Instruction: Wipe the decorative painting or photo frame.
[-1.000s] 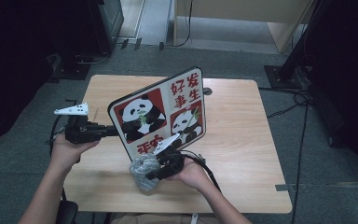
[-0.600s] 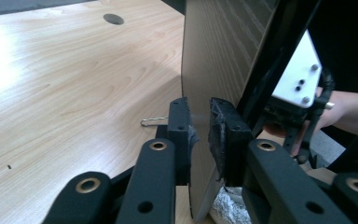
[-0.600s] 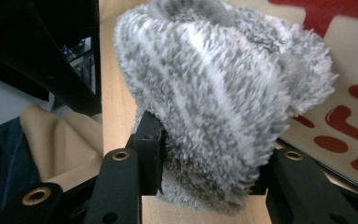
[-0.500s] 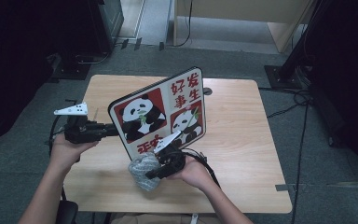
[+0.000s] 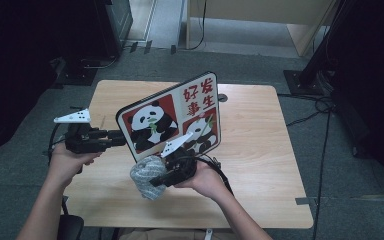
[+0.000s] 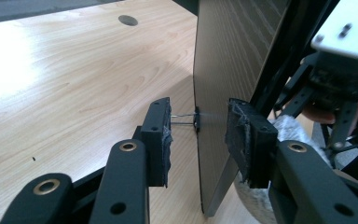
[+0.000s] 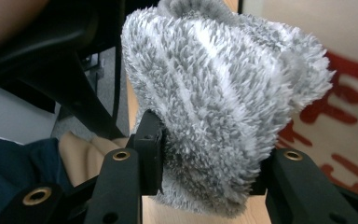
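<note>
A board (image 5: 170, 117) printed with pandas and red characters stands tilted on the wooden table (image 5: 260, 150). My left gripper (image 5: 120, 139) is at its left edge. Its jaws have just been opening, and the board's edge (image 6: 228, 60) sits between the pads with a gap to the left pad (image 6: 158, 135). My right gripper (image 5: 152, 180) is shut on a fluffy grey cloth (image 5: 145, 175) at the board's lower front corner. In the right gripper view the cloth (image 7: 214, 93) bulges between the jaws of that gripper (image 7: 205, 158), with the board's printed face (image 7: 345, 116) just behind.
A round cable hole (image 5: 223, 97) is in the table behind the board. Dark equipment stands (image 5: 325, 65) and cables (image 5: 325, 107) lie on the floor to the right, and a light wooden cabinet (image 5: 260, 10) is at the back.
The left gripper's jaws have opened off the board's edge while that hand stayed put. The right gripper has lifted the grey cloth a little higher against the board.
</note>
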### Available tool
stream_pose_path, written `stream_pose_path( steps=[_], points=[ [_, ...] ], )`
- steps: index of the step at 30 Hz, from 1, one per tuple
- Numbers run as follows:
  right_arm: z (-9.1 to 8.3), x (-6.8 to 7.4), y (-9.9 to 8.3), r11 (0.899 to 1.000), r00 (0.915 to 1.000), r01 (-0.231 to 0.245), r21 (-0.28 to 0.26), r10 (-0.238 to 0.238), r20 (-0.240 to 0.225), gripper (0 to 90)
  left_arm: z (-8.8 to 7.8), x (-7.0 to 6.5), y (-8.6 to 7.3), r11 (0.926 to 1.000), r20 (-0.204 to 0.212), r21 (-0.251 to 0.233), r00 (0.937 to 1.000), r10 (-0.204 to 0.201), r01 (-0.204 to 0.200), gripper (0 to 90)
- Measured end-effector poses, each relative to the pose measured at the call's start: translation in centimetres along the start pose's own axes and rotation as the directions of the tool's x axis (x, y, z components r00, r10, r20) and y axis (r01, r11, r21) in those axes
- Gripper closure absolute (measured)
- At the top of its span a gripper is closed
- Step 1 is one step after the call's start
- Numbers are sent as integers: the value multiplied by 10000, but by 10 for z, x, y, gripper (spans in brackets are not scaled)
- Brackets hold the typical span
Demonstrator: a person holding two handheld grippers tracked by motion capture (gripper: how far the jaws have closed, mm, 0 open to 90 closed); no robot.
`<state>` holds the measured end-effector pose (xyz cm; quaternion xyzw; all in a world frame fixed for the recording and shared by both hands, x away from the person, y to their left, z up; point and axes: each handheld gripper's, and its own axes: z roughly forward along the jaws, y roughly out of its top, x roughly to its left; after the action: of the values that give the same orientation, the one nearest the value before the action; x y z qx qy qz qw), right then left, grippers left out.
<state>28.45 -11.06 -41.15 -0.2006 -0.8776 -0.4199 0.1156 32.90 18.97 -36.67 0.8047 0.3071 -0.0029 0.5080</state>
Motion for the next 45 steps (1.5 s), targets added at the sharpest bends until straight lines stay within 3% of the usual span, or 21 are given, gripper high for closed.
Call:
stream_pose_path(
  steps=[2, 6, 15, 26, 31, 38, 45],
  points=[
    [-1, 2, 4, 10000, 10000, 34, -27, -34, 6, 601, -1, 1, 0, 10000, -29, -46, 10000, -11, 11, 573],
    [-4, 8, 12, 9999, 9999, 108, -71, -109, -35, 601, -2, 2, -1, 9987, -311, -4, 9983, 500, -500, 516],
    [-12, 18, 36, 9993, 9997, 246, -297, -247, -16, 600, -8, 7, -2, 9985, -435, -141, 9977, 519, -525, 426],
    [-9, 33, 72, 9949, 9956, 903, -444, -914, -215, 597, -24, 20, -6, 9989, -508, -443, 9986, 119, -142, 412],
    [-7, 37, 92, 9927, 9941, 1061, -569, -1071, -160, 596, -34, 25, -9, 9985, -706, -533, 9975, 42, -80, 412],
    [-8, 42, 116, 9878, 9907, 1353, -772, -1361, -47, 595, -46, 34, -14, 9972, -777, -673, 9963, -369, 317, 412],
    [-13, 45, 137, 9846, 9888, 1495, -903, -1492, 106, 595, -49, 36, -16, 9973, -906, -659, 9952, -376, 317, 412]
  ],
)
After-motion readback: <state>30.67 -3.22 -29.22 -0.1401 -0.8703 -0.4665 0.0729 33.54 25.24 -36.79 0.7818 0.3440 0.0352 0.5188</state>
